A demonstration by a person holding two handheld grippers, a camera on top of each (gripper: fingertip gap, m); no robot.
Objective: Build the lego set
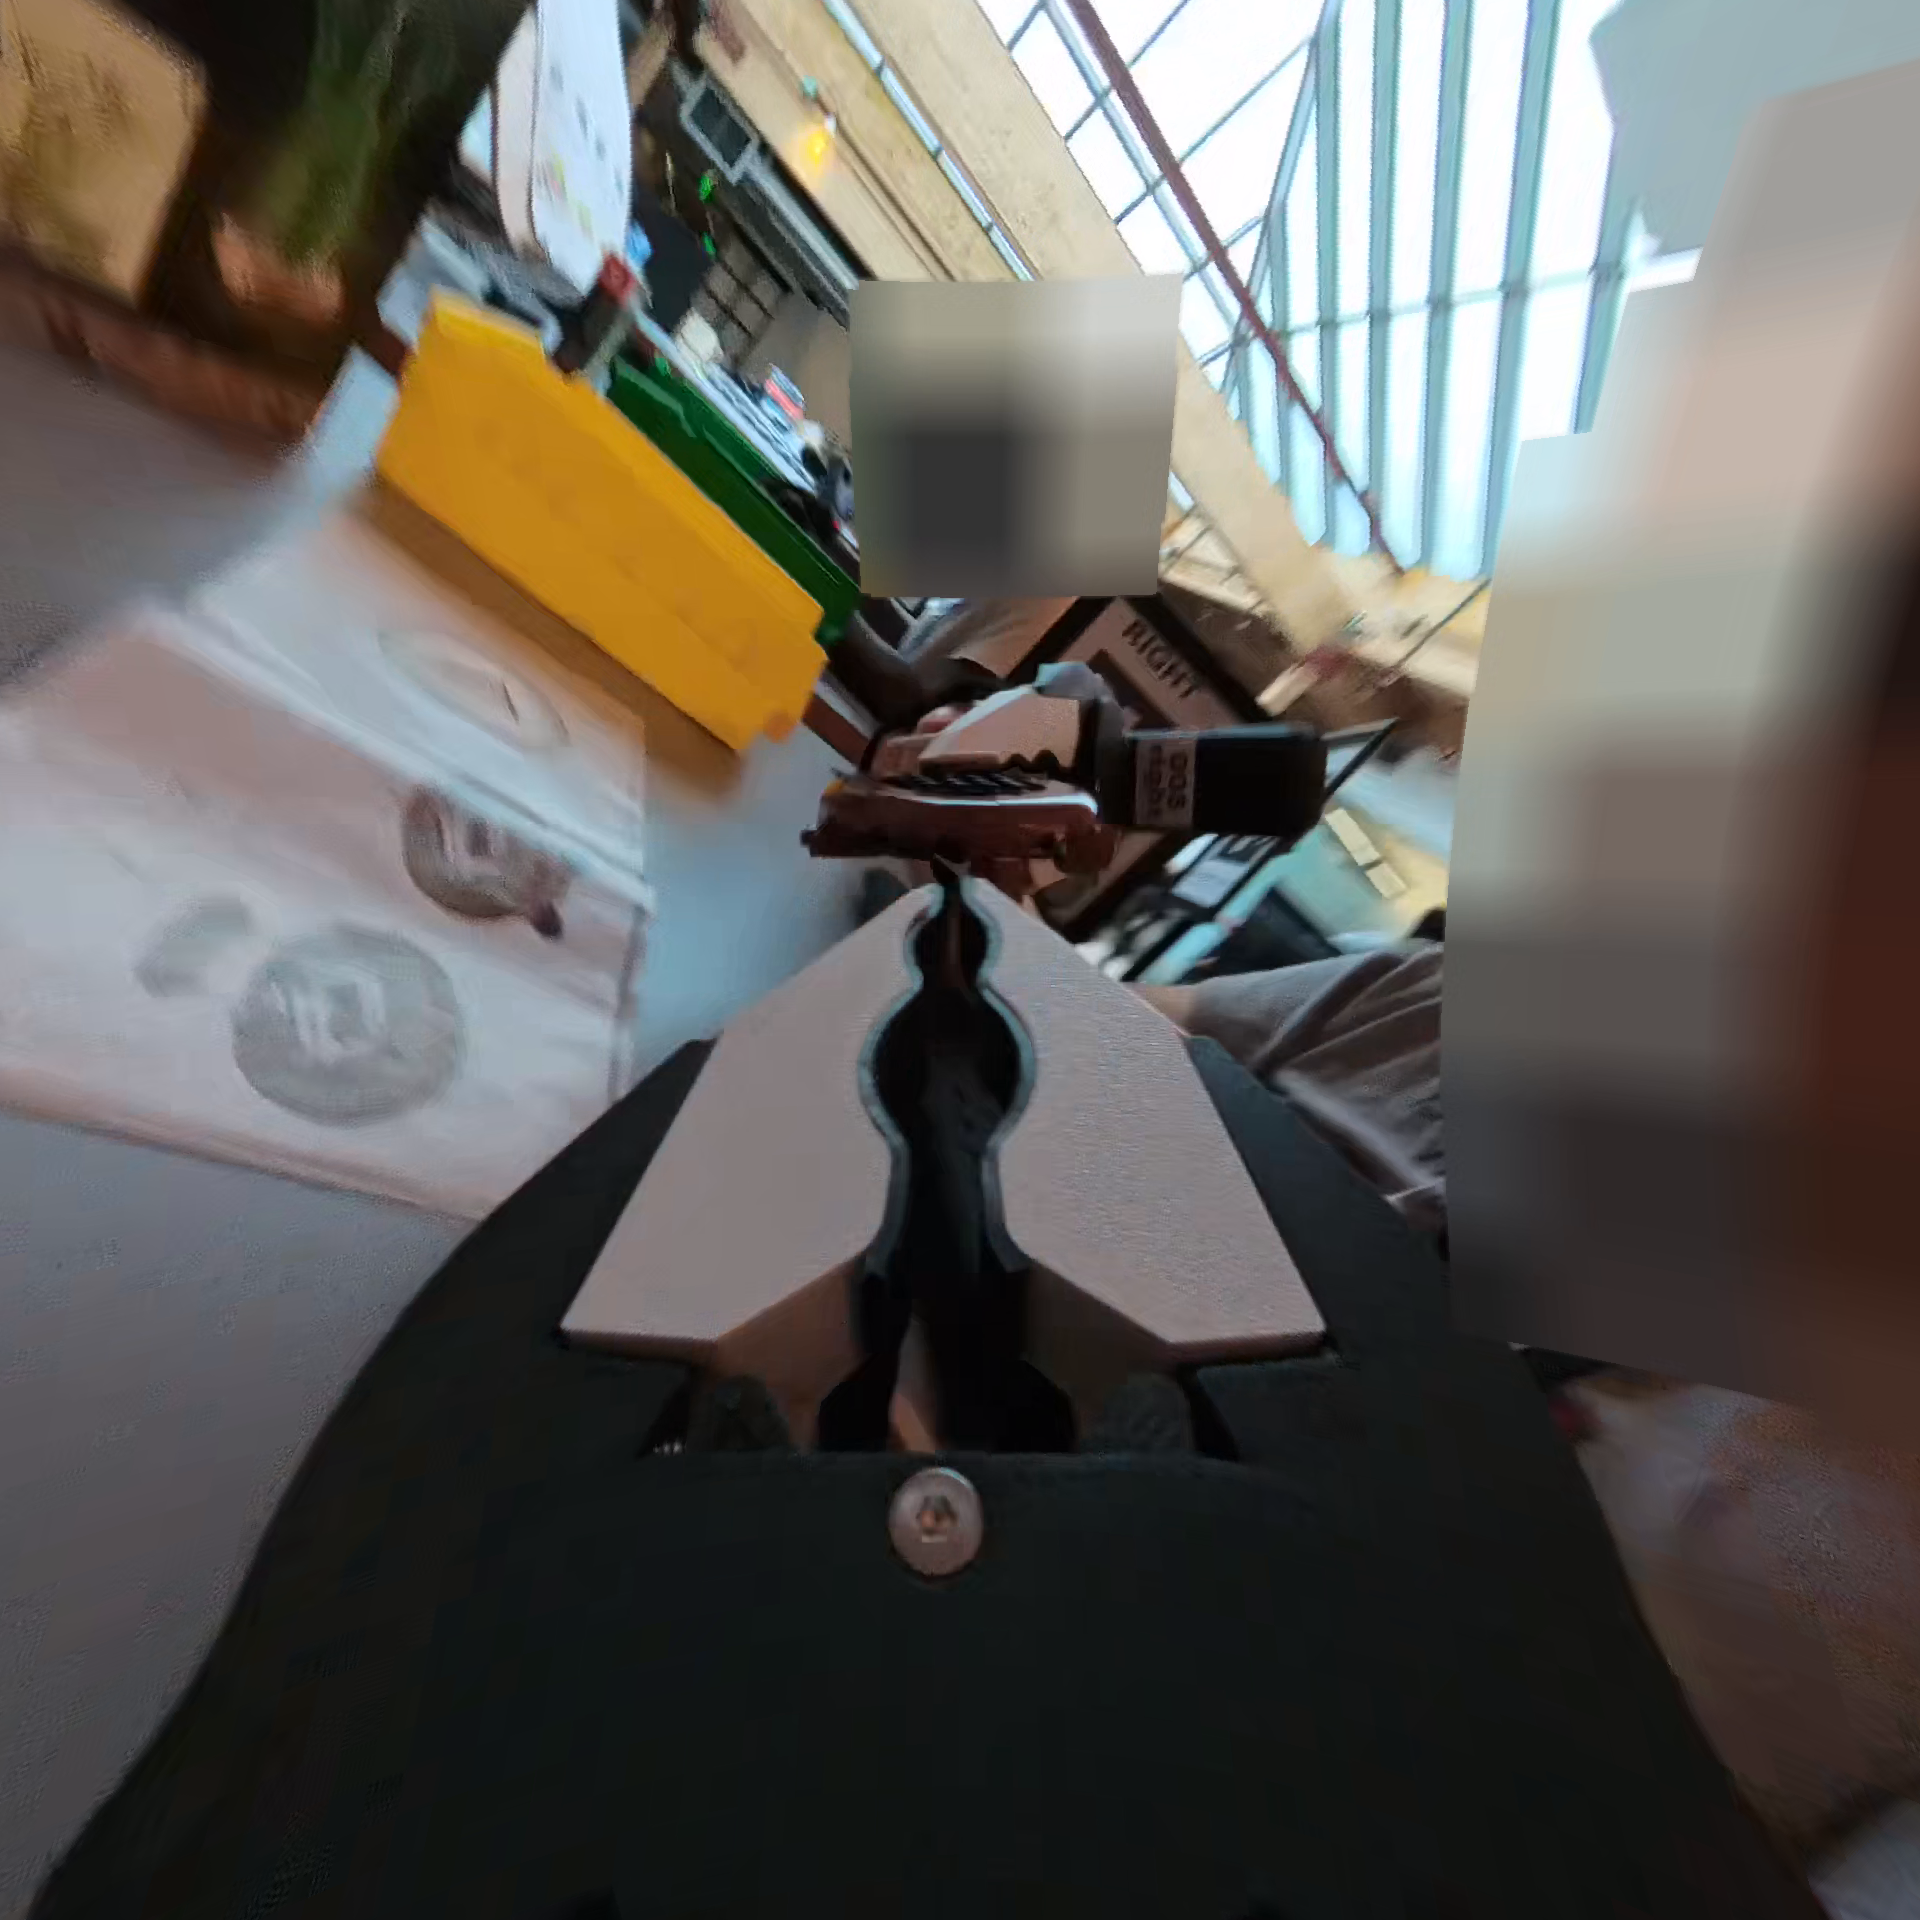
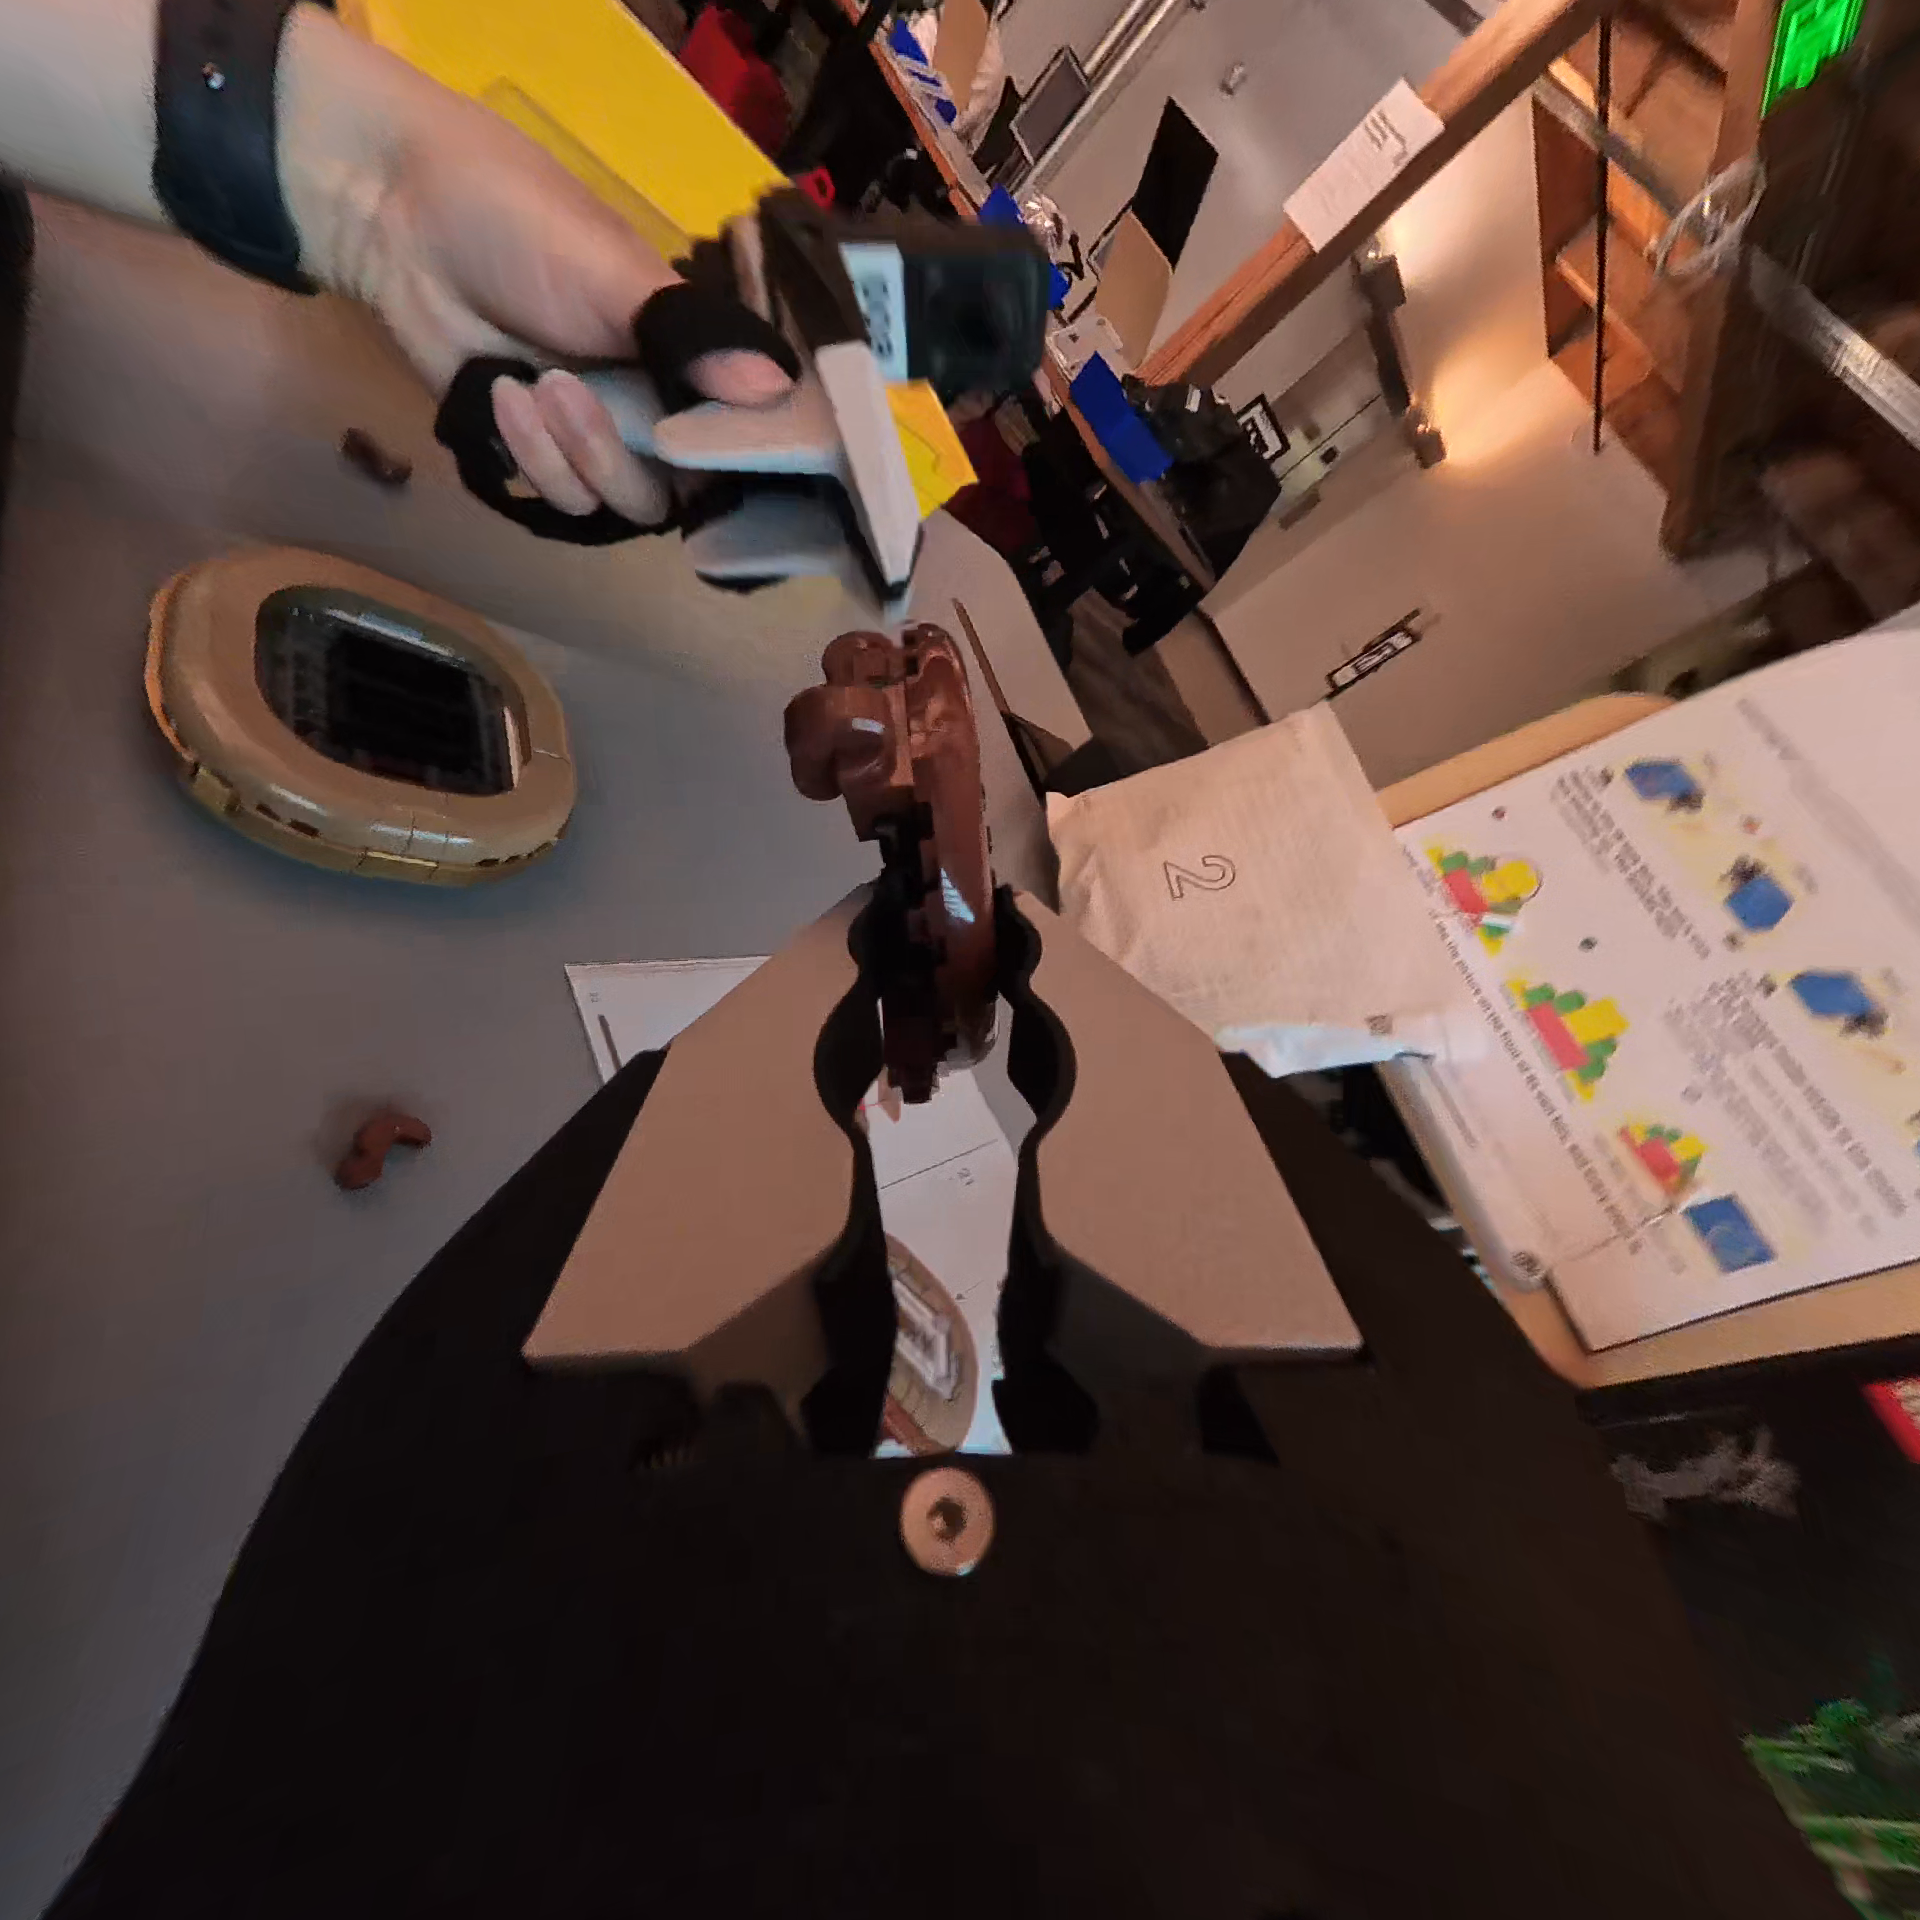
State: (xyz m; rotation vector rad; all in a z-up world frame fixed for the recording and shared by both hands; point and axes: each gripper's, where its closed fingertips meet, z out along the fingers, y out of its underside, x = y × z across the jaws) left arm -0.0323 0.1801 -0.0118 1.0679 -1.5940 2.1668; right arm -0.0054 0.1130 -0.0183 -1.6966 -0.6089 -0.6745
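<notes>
My right gripper (image 2: 930,904) is shut on a dark brown lego assembly (image 2: 894,748) and holds it above the grey table (image 2: 156,1039). In the left wrist view the assembly (image 1: 935,826) sits just beyond my left gripper (image 1: 951,902), with the right gripper (image 1: 997,743) behind it. My left gripper is shut, and a small dark piece (image 1: 945,878) sticks out of its tips against the assembly. In the right wrist view a hand holds the left gripper (image 2: 896,592), its tips at the assembly's far end.
A tan ring-shaped lego build (image 2: 353,717) lies on the table to the left. Two loose brown pieces (image 2: 379,1143) (image 2: 374,457) lie near it. A white paper bag (image 2: 1226,883) and an instruction sheet (image 2: 1662,987) are to the right. A yellow bin (image 1: 582,520) stands behind.
</notes>
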